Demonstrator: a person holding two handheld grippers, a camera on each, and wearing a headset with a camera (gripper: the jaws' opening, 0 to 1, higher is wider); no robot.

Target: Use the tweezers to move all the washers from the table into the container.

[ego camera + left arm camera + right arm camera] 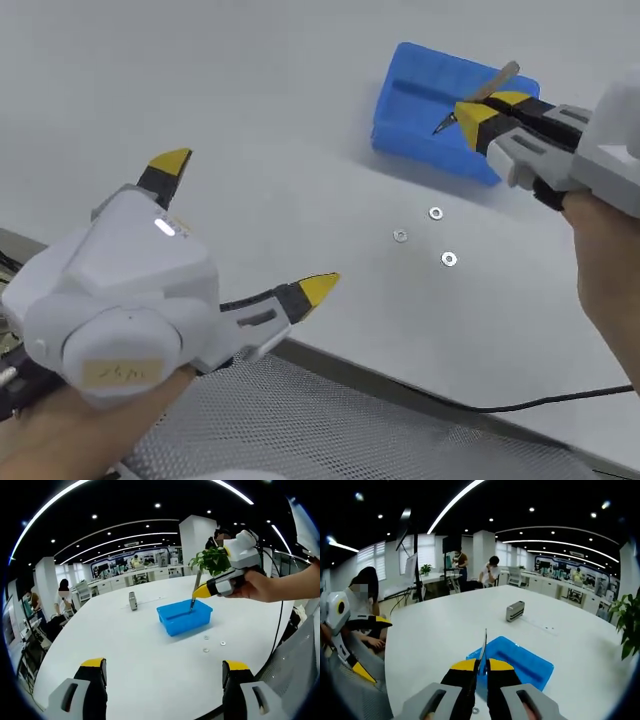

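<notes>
A blue container (440,100) sits on the white table (250,120) at the far right. My right gripper (490,112) is shut on metal tweezers (447,122), whose tips hang over the container's inside. I cannot tell whether they hold a washer. In the left gripper view the tweezers (194,596) point down into the container (184,619). Three washers (435,213) (400,236) (449,259) lie on the table just in front of it. My left gripper (245,225) stands open near the table's front edge with nothing between its jaws.
A small grey box (515,611) stands on the far side of the table. A black cable (540,400) runs along the front edge at the right, above a mesh surface (330,420). A plant (212,560) and seated people are in the background.
</notes>
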